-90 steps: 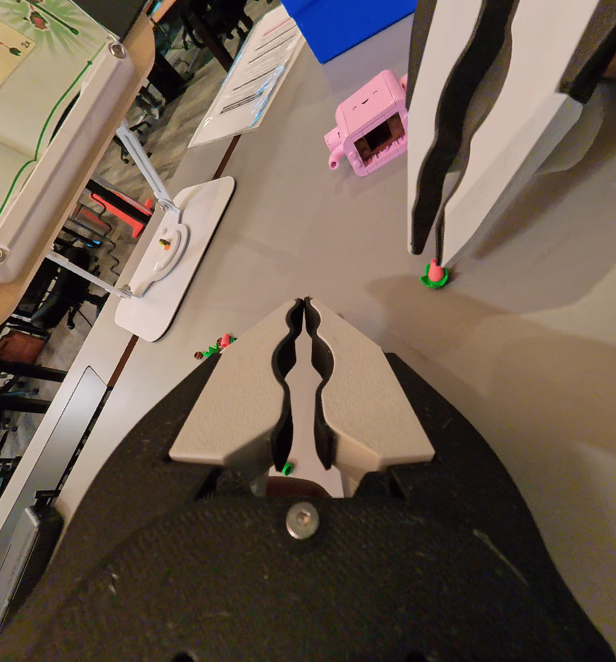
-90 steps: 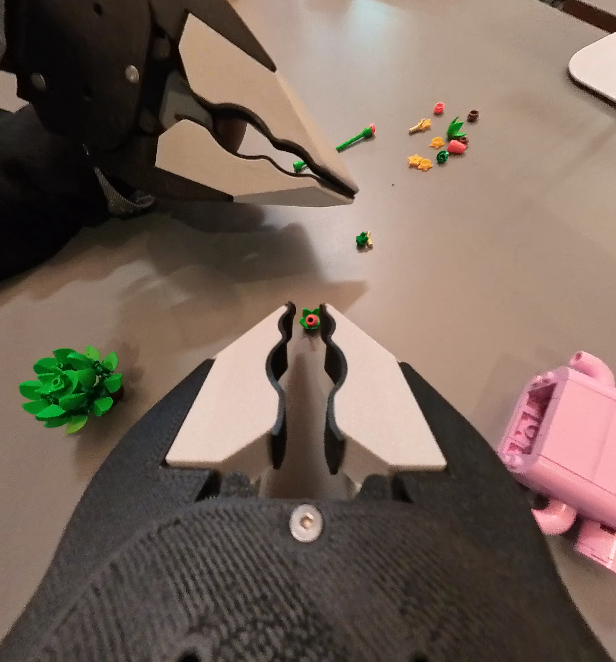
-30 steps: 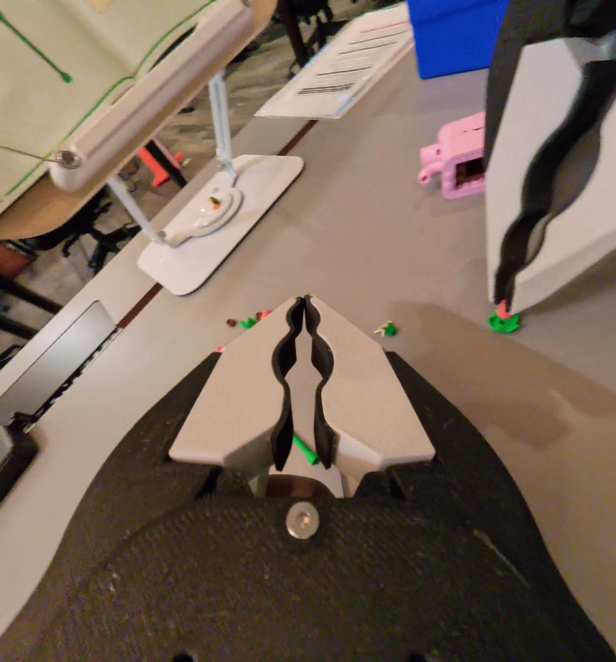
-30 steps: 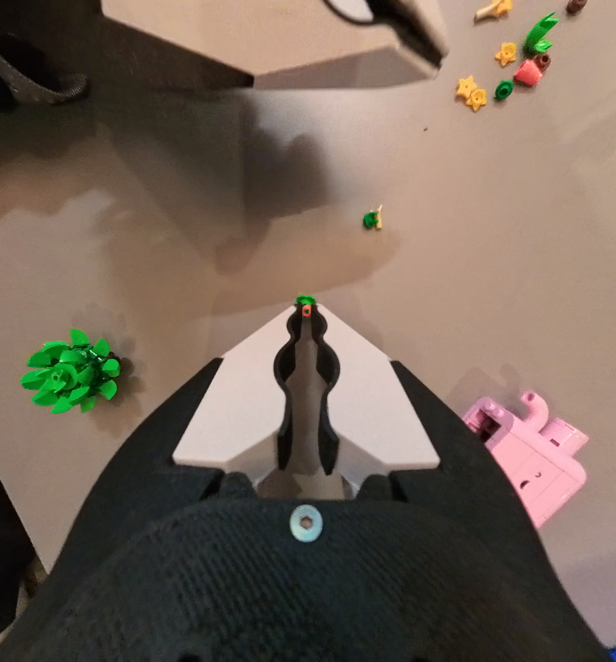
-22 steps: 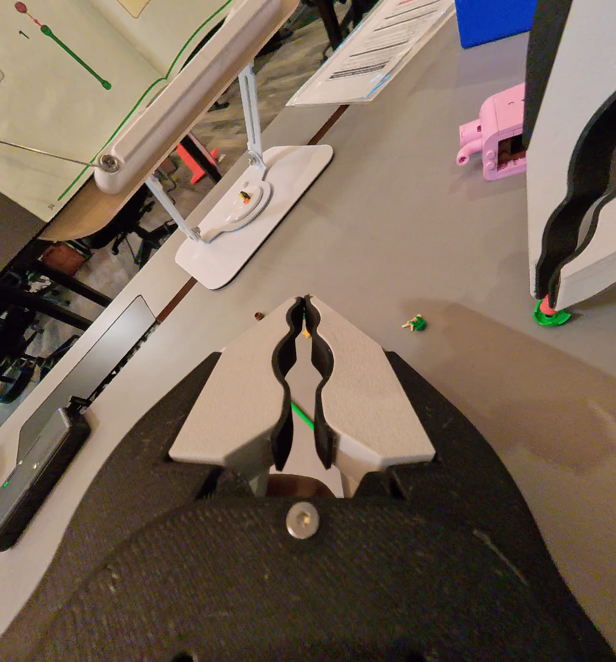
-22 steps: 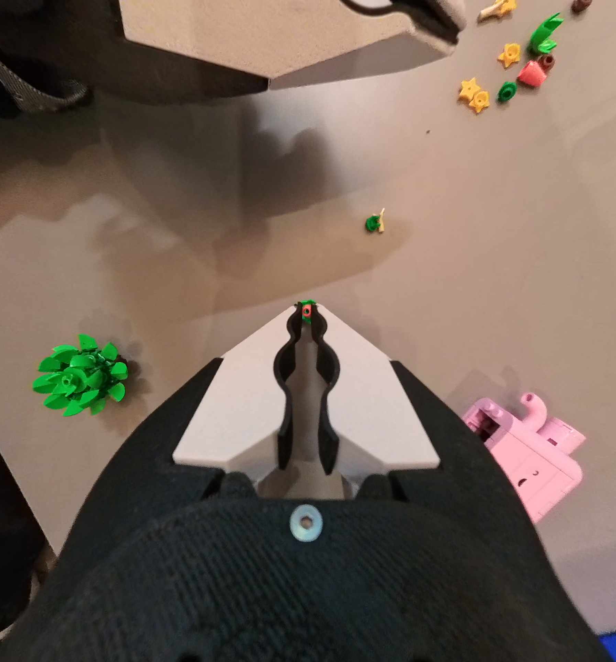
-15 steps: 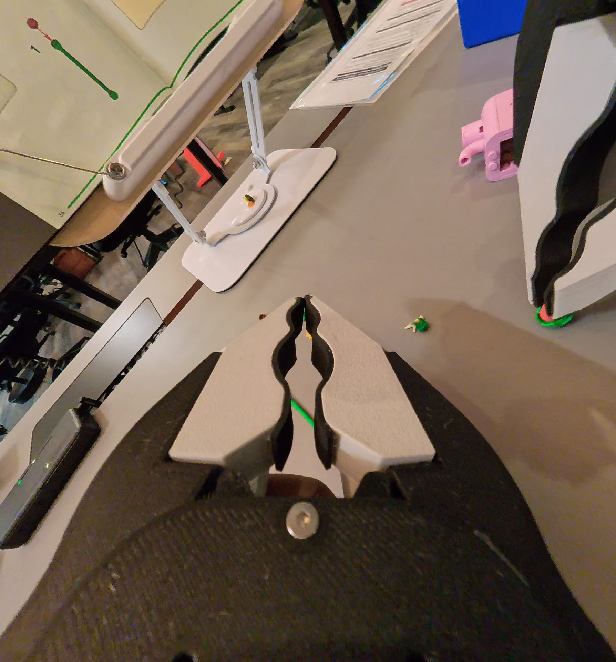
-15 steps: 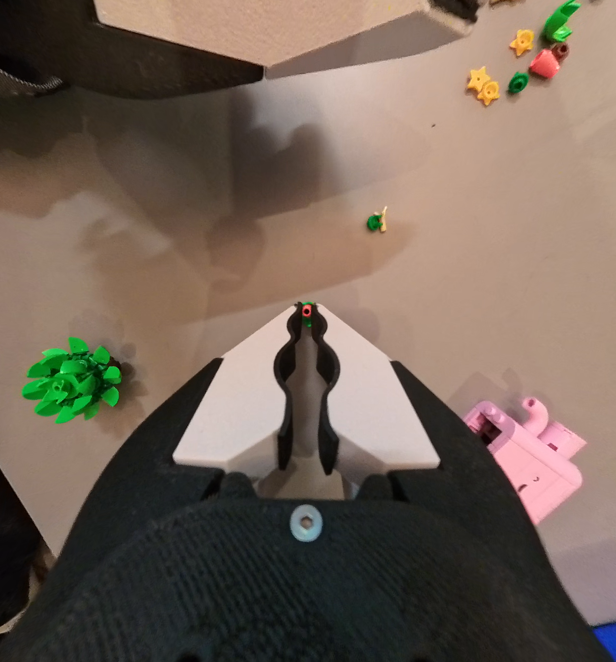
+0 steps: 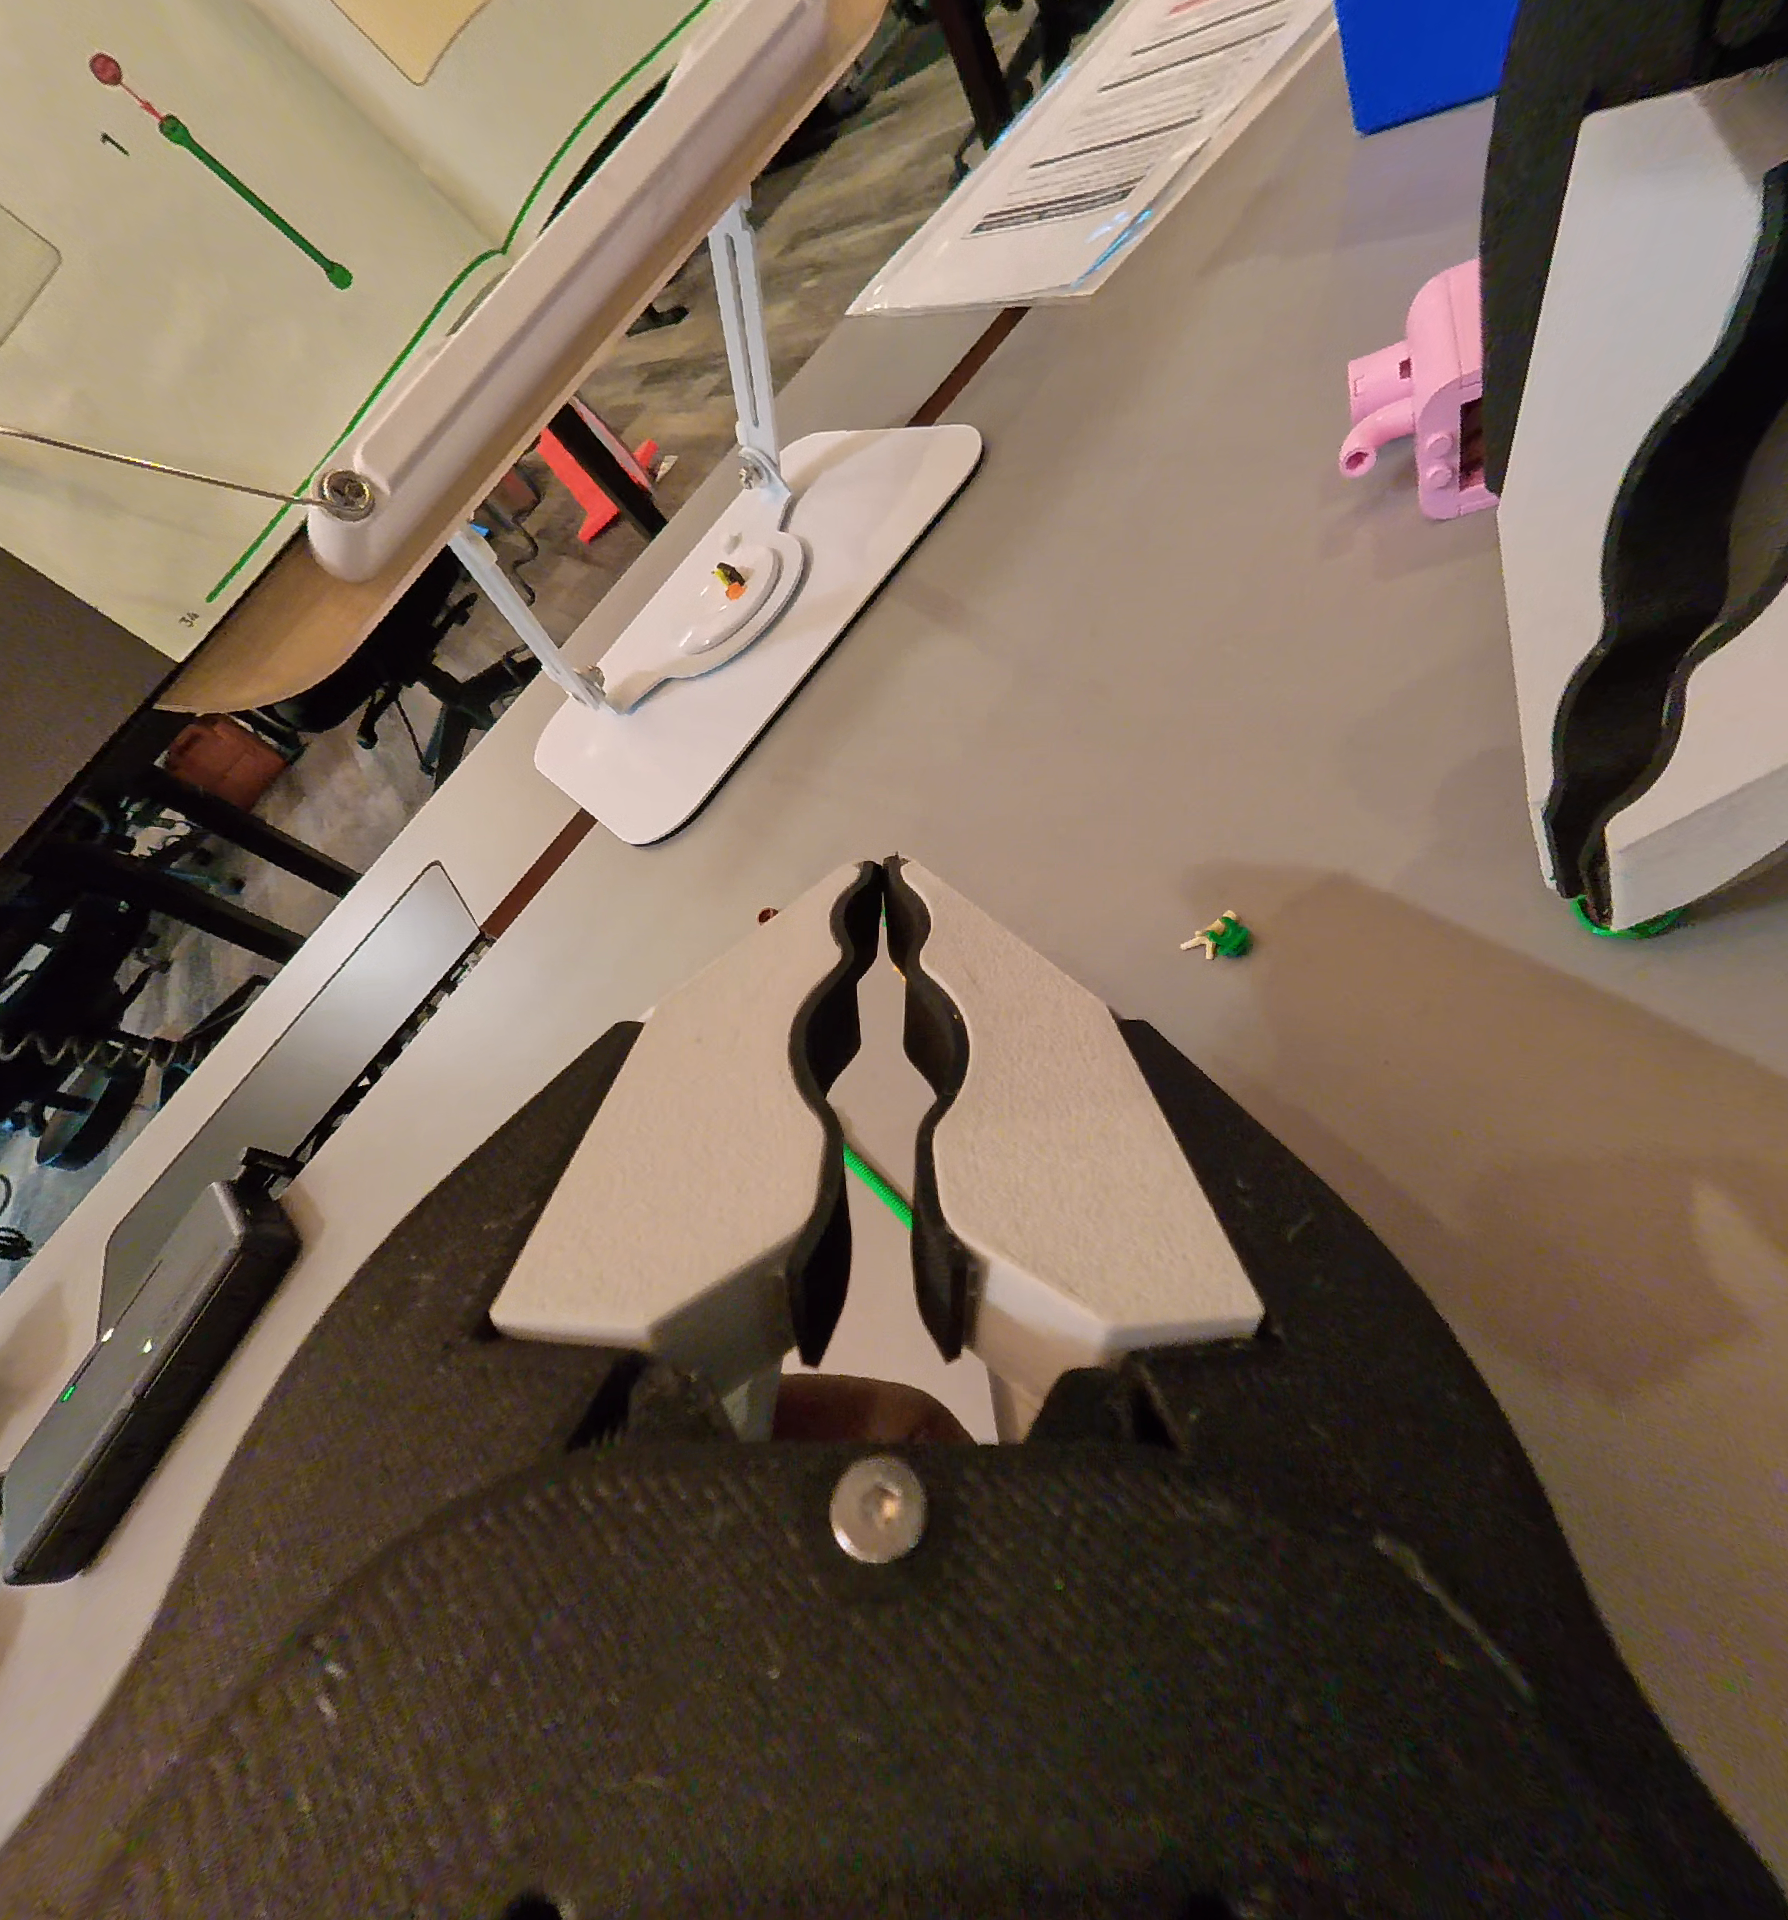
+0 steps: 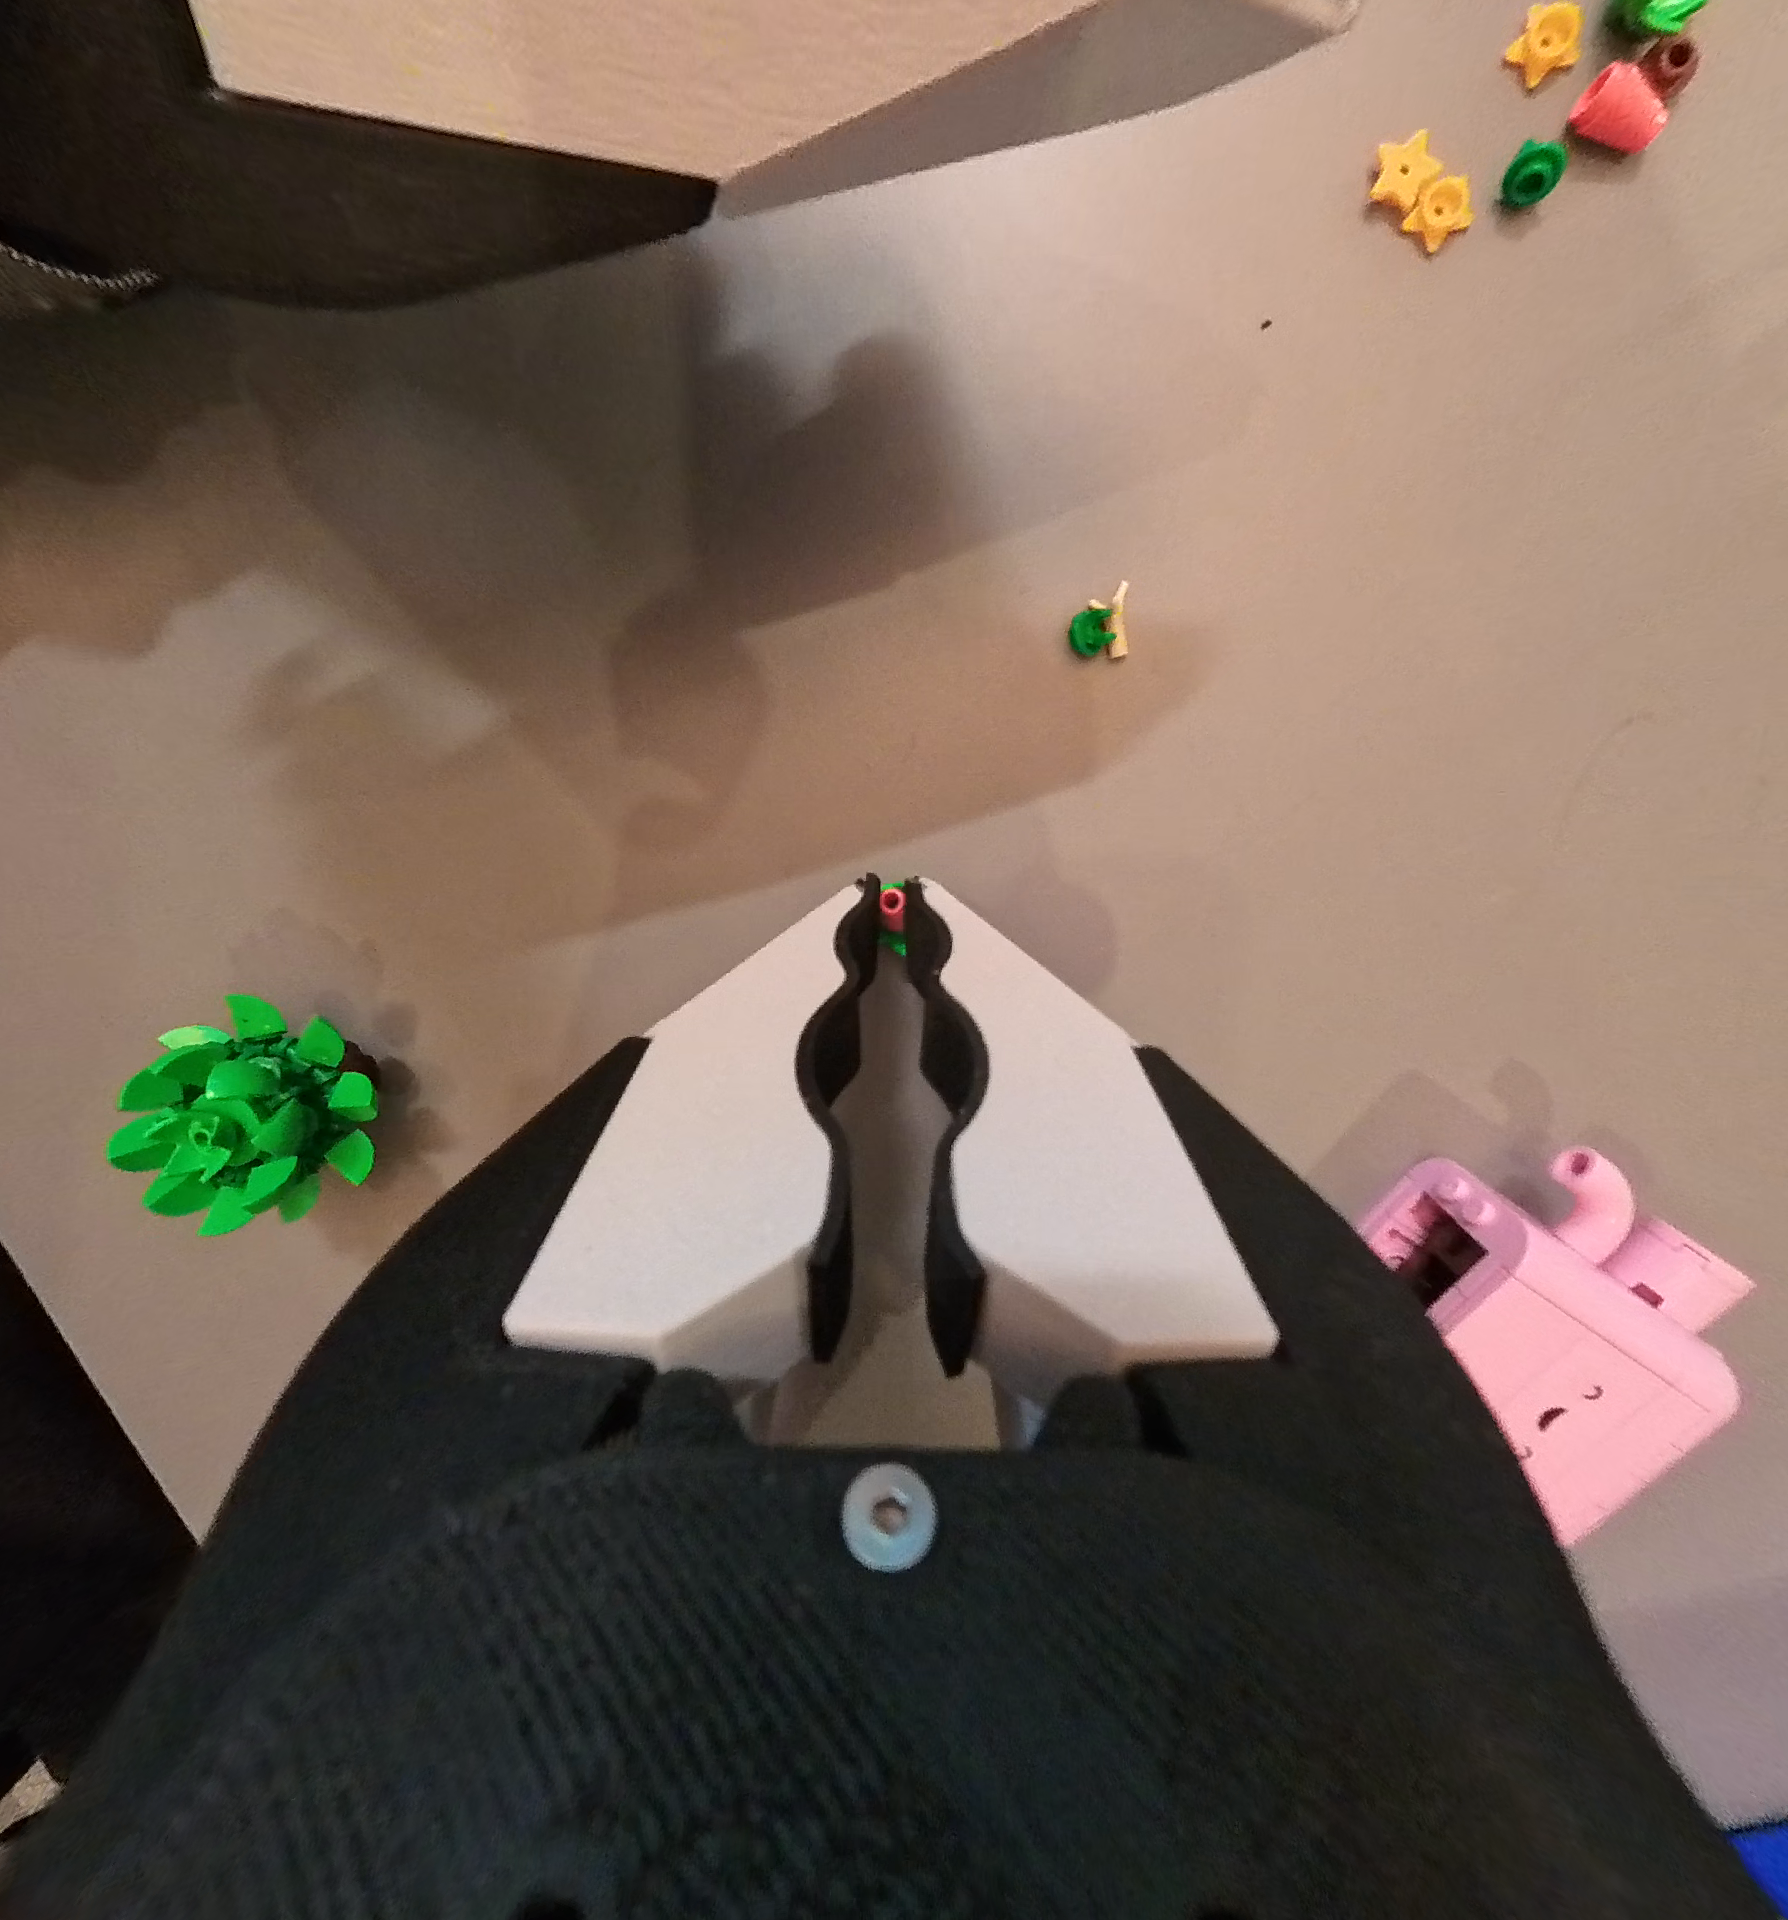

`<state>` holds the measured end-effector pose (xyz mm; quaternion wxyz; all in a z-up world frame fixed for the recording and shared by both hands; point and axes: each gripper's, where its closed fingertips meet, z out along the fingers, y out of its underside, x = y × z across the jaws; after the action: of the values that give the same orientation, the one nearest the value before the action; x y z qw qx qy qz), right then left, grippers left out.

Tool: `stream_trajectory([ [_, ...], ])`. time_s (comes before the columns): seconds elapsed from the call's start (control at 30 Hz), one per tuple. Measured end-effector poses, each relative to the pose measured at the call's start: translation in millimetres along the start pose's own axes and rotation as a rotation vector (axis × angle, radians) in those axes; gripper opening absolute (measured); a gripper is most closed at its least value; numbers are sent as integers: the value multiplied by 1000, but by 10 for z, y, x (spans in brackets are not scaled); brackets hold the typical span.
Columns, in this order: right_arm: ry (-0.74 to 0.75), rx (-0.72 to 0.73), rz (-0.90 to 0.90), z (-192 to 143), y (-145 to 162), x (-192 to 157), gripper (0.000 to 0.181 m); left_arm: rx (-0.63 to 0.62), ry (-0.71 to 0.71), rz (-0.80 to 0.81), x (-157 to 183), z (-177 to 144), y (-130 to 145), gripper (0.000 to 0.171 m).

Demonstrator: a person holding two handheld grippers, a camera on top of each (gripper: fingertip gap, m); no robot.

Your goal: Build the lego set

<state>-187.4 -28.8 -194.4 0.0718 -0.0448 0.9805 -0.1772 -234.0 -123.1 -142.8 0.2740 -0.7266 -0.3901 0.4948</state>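
My right gripper (image 10: 895,888) is shut on a small pink bud with a green leaf base (image 10: 892,912), low over the grey table (image 10: 1389,831). In the left wrist view the right gripper (image 9: 1586,906) stands at the right with the green base (image 9: 1622,925) under its tips. My left gripper (image 9: 885,868) is shut on a thin green stem (image 9: 874,1184), which shows through the gap between its fingers. One of its fingers (image 10: 765,83) fills the top of the right wrist view. A pink lego box (image 10: 1555,1351) lies at the right; it also shows in the left wrist view (image 9: 1420,416).
A green leafy lego bush (image 10: 246,1112) sits at the left. A small green and tan piece (image 10: 1098,629) lies ahead. Yellow stars (image 10: 1420,192) and other loose bits lie far right. An instruction booklet (image 9: 246,260) rests on a white stand (image 9: 765,634); a black device (image 9: 142,1382) lies by the table edge. My right fingertips sit around 12 centimeters from my left ones.
Three seconds ago the right gripper was open around the bud; now it is shut on it. The left gripper has swung away to the left with the stem. Little has moved in the last half second.
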Motion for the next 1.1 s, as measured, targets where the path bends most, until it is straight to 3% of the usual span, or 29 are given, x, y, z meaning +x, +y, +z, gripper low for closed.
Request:
stream_trajectory([
  [0.7,59,175,-9,-10,9,4,3,-2,2,-13,-11,1,34,1],
  [0.73,75,179,-34,-9,19,7,7,-1,2,-15,-13,0,34,1],
  [0.8,120,197,-89,-14,31,17,44,-1,1,-14,-17,-3,33,1],
  [0.97,122,417,-38,-208,-91,-4,36,-4,9,-7,10,5,40,1],
  [1.1,124,402,-5,-144,84,43,36,-11,22,2,50,22,55,1],
])
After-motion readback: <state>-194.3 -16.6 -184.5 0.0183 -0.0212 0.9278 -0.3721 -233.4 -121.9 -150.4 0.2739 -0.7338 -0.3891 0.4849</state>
